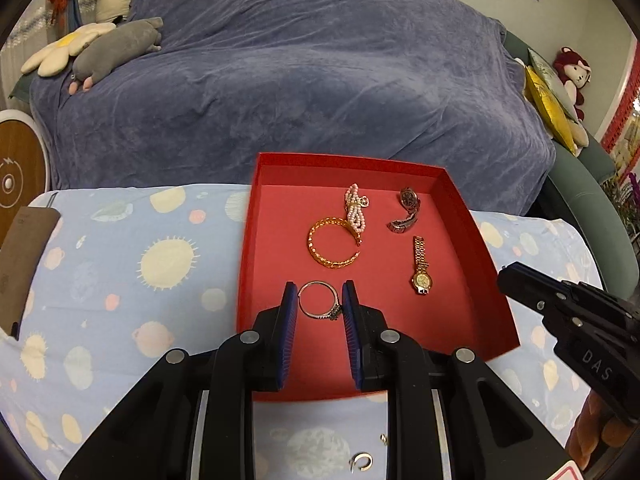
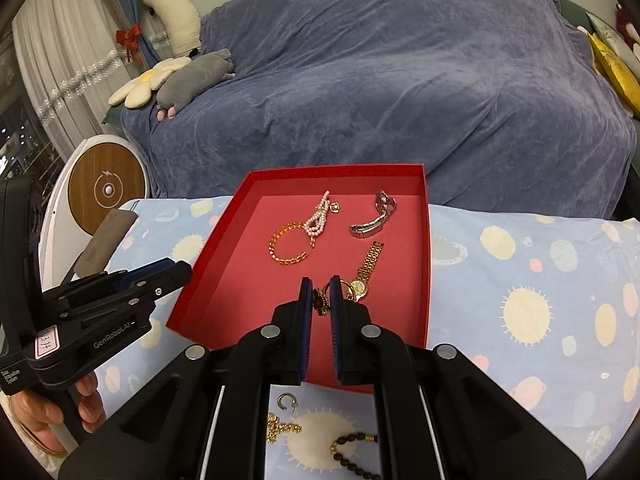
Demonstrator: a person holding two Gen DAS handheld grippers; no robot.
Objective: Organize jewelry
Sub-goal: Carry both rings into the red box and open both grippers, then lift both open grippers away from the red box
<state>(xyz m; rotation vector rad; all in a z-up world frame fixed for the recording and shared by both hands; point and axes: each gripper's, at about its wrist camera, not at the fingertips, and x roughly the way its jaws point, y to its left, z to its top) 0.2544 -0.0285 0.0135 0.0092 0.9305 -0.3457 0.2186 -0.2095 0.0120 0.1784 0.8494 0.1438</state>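
A red tray (image 1: 256, 216) (image 2: 426, 264) lies on a patterned cloth. In it are a gold chain bracelet (image 1: 332, 242) (image 2: 288, 246), a pink bead bracelet (image 1: 355, 208) (image 2: 318, 218), a silver watch (image 1: 406, 210) (image 2: 376, 216) and a gold watch (image 1: 421, 266) (image 2: 366, 276). My left gripper (image 1: 319, 300) is over the tray's near part, jaws apart around a silver ring (image 1: 319, 301) with a stone; contact is unclear. My right gripper (image 2: 321, 300) is shut on a dark-stoned gold ring (image 2: 320, 300) above the tray.
On the cloth near me lie a small hoop earring (image 1: 360, 462) (image 2: 287, 402), a gold chain (image 2: 282, 428) and a dark bead bracelet (image 2: 352, 450). A blue-covered sofa (image 1: 300, 80) stands behind. A round wooden-faced device (image 2: 106, 190) and a brown case (image 1: 24, 264) are at the left.
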